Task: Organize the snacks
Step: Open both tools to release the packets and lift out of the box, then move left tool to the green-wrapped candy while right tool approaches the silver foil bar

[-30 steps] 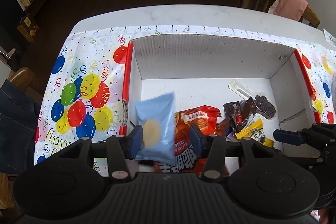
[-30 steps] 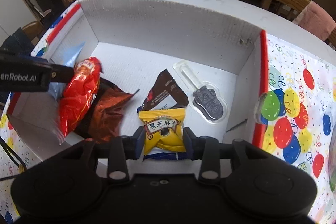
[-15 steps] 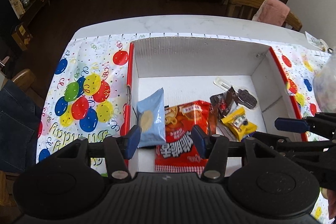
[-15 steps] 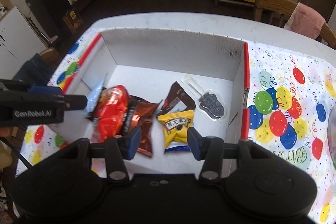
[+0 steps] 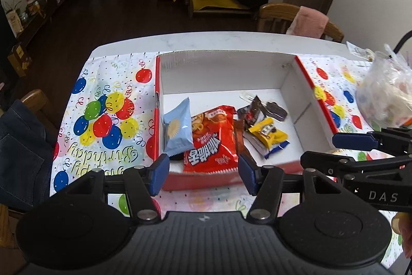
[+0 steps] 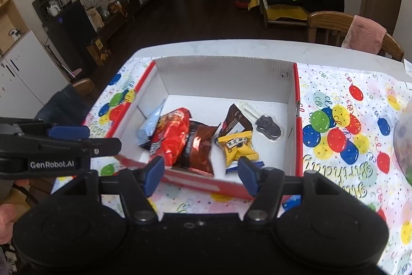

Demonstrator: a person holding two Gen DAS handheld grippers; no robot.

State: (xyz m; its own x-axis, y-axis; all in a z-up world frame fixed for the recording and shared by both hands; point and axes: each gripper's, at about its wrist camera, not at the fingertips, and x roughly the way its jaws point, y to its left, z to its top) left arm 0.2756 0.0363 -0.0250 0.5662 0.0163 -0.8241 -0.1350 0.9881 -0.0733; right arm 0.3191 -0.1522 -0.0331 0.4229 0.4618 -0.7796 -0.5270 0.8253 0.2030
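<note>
A white cardboard box [image 5: 226, 74] [image 6: 221, 79] with red edges holds the snacks. Inside lie a light-blue packet [image 5: 177, 126] [image 6: 152, 125], a red bag [image 5: 212, 141] [image 6: 171, 133], a brown bag [image 6: 198, 146], a dark wrapper [image 5: 253, 110] [image 6: 235, 120], a yellow packet [image 5: 267, 133] [image 6: 238, 144] and a clear-wrapped dark cookie [image 5: 276, 111] [image 6: 269, 125]. My left gripper [image 5: 203, 175] hovers above the box's near wall, jaws opening, nothing between them. My right gripper [image 6: 200, 175] hovers likewise, jaws opening and empty. Each gripper shows at the other view's edge.
A balloon-print birthday cloth [image 5: 103, 120] [image 6: 342, 135] covers the white table [image 5: 206, 43]. A clear plastic bag of snacks [image 5: 383, 94] stands right of the box. Wooden chairs [image 6: 352, 35] [image 5: 33, 99] stand at the far right and left sides. A hand [image 6: 7, 218] holds the left gripper.
Both grippers let go of their packets, the blue and the yellow, which now lie in the box. Both then rose and drew back toward the near wall, jaws wider.
</note>
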